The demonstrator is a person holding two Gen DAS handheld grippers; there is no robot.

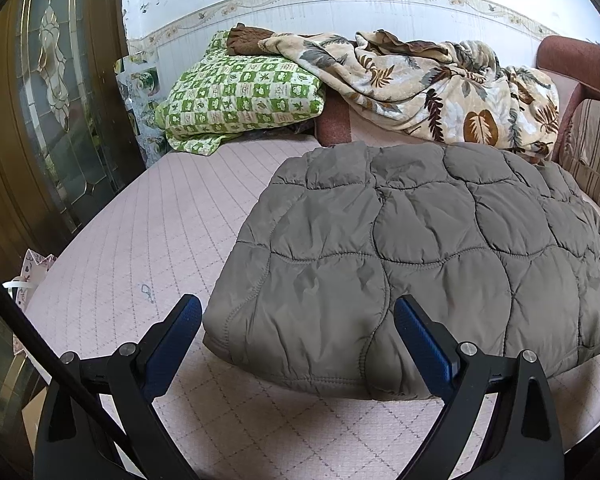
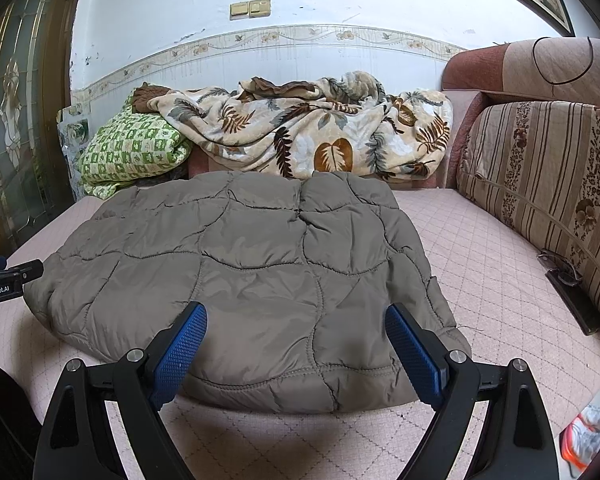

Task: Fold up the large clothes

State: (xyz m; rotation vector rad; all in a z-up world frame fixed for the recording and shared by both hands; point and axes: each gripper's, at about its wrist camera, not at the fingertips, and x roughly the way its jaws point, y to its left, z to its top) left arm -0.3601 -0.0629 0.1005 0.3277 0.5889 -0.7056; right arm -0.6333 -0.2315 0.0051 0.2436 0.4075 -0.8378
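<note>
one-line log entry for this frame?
left hand-held gripper open, empty | right hand-held gripper open, empty | grey quilted jacket folded on sofa bed

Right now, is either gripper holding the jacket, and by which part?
Nothing is held. The left gripper and right gripper are both open, near the front edge of the folded jacket, gripping none of it.

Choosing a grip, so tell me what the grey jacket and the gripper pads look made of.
Grey jacket: apparently a thin synthetic shell, nylon or polyester, faintly shiny, finely creased, and puffed between curved quilting seams, so padded. Pads of the left gripper and right gripper: blue, matte, with a fine dotted texture, probably rubber or soft plastic.
</note>
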